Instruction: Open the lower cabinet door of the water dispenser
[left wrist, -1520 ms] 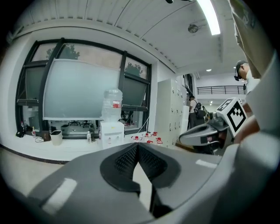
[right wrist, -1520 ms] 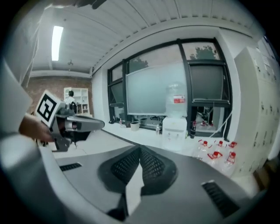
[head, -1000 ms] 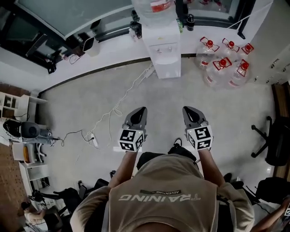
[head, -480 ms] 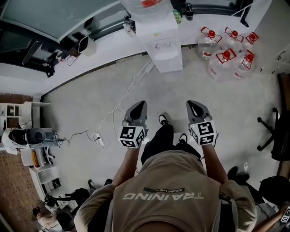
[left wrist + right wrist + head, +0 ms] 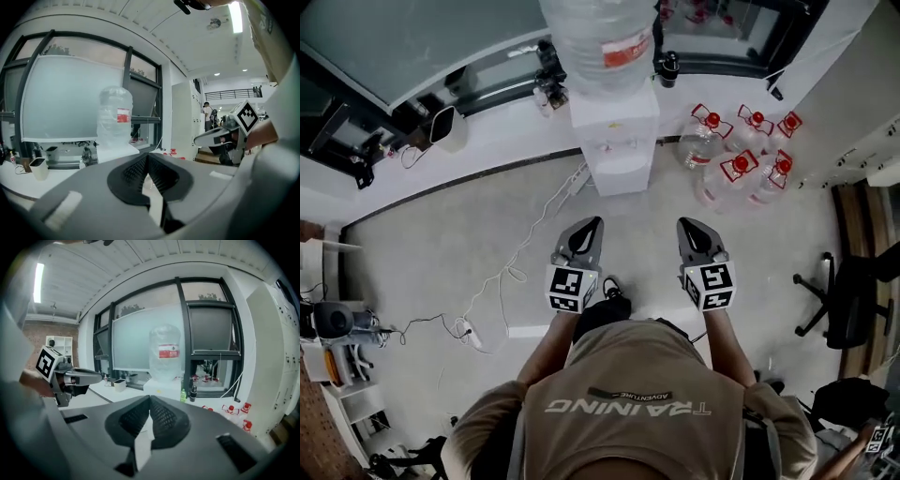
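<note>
The white water dispenser (image 5: 614,141) stands against the window ledge with a big clear bottle (image 5: 598,42) on top. Its lower front (image 5: 620,174) is seen steeply from above, and the door looks closed. My left gripper (image 5: 591,225) and right gripper (image 5: 687,226) are held side by side over the floor, short of the dispenser, both shut and empty. In the left gripper view the shut jaws (image 5: 147,154) point toward the bottle (image 5: 115,117). From the right gripper view, shut jaws (image 5: 150,397) aim at the bottle (image 5: 165,352) and the dispenser top (image 5: 161,385).
Several red-capped water jugs (image 5: 741,155) stand on the floor right of the dispenser. A white cable runs left to a power strip (image 5: 469,330). An office chair (image 5: 844,291) is at the right. Bottles (image 5: 666,66) and a white cup (image 5: 445,127) sit on the ledge.
The person has walked toward the dispenser, which now sits nearer and larger in the head view. Both grippers came forward with the body and stayed shut.
</note>
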Demonstrator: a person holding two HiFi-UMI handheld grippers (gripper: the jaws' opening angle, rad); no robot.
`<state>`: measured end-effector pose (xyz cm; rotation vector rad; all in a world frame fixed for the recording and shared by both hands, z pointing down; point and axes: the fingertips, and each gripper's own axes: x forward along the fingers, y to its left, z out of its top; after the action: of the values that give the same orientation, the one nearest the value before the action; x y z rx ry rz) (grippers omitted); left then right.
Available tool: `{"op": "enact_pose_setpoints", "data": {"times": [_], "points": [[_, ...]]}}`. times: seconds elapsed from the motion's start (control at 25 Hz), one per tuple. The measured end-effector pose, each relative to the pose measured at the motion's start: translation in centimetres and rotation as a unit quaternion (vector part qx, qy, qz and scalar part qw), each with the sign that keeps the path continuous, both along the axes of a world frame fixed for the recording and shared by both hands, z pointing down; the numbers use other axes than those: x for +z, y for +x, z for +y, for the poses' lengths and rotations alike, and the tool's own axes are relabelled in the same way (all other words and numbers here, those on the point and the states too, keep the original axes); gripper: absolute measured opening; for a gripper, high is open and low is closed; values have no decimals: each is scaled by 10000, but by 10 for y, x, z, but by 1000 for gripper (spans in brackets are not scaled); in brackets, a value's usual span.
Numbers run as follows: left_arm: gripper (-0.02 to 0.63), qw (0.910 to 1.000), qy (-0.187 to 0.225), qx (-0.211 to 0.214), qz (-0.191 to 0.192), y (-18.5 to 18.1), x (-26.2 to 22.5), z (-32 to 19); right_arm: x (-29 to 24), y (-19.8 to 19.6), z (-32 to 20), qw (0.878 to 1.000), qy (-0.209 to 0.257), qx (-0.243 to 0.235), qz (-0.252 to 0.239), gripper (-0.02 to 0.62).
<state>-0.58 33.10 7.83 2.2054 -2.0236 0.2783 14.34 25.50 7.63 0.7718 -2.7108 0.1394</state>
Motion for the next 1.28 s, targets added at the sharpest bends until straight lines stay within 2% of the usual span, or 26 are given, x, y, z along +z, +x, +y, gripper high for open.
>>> {"op": "enact_pose_setpoints", "data": {"times": [0.12,0.24,0.36,0.6,0.84,0.96,1.08,1.28], "points": [[0,9999,-84,72,-48,-30,12,-23,2,-31,-16,9998,-185,123,-16,8],[0,9993,-281,64,240,-53,24,-38,2,-55,-25,9991,-349,236,-67,8],[0,9981,-356,136,494,-60,31,-50,5,-67,-33,9988,-390,220,181,8],[0,9968,-510,308,533,-66,42,-91,22,-77,-71,9972,-604,313,325,8],[0,9963,-667,446,291,-61,47,-151,52,-82,-132,9949,-913,349,258,8],[0,9961,-726,497,112,-61,41,-181,55,-89,-169,9970,-626,446,-37,8],[0,9972,-641,373,74,-64,31,-217,62,-94,-207,9980,-586,246,22,8],[0,9960,-861,-1,226,-76,40,-270,93,-90,-266,9946,-1028,136,84,8]]}}
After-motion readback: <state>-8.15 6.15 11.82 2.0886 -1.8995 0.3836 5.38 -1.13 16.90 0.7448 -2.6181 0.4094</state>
